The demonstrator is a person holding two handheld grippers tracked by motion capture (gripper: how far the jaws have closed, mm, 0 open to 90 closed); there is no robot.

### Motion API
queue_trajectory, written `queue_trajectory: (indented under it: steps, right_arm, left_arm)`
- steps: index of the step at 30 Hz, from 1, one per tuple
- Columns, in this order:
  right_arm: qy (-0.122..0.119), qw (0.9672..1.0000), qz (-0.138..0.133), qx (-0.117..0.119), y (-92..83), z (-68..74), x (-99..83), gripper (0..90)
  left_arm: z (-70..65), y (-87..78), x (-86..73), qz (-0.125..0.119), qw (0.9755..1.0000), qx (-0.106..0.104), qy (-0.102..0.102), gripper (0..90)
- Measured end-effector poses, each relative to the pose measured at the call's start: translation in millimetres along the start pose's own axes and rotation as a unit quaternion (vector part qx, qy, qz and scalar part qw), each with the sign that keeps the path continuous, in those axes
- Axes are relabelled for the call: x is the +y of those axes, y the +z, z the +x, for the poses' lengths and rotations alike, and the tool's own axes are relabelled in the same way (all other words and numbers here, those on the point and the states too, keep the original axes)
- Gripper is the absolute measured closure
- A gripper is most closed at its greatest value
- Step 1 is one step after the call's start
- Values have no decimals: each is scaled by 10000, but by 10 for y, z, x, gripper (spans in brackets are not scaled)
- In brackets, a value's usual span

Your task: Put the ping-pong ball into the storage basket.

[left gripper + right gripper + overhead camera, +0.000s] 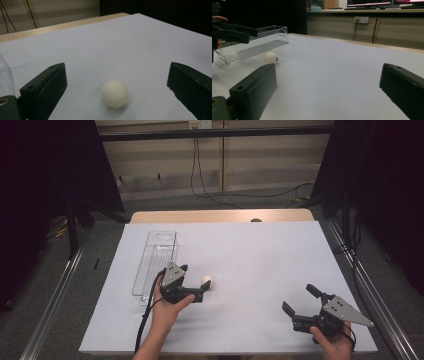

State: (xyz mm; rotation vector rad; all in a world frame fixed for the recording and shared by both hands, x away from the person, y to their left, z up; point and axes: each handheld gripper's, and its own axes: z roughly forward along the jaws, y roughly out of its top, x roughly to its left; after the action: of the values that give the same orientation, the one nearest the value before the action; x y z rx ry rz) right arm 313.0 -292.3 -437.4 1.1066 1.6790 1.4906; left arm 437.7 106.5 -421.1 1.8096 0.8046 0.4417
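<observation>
Your left gripper has its two black jaws spread wide, and the small white round ball lies on the sheet between them, touching neither; it sits nearer the left jaw than the right one in the left gripper view. In the high view the same left gripper lies low over the table with the ball just off its tips.

The ball looks like a hollow plastic one, so expect it to be very light, smooth and quick to roll. It will likely skid out if one jaw touches first, so centre it and close both pads across its widest part, level with the table. A gentle squeeze should do; a thin shell may dent or pop free under a hard one.

Your right gripper rests near the front right of the table, jaws also apart and holding nothing, well away from the ball.

Just beside your left gripper stands a long clear plastic tray, open on top and seemingly empty. Its near wall is close to your hand, so mind it if you swing that way. The white paper sheet covering the wooden table is bare around the ball, and nothing stands between the jaws and it.
</observation>
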Motion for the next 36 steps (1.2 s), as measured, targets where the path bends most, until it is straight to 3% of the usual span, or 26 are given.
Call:
queue_trajectory:
  steps: [6, 36]
  right_arm:
    - [-16, 10000, -10, -7, 1, -3, 0, 7]
    - [-15, 10000, -4, 6, 2, -3, 0, 7]
  left_arm:
    - [4, 22, 28, -6, 10000, -10, -68, 29]
    - [-7, 189, 15, 459, 9989, -83, -52, 28]
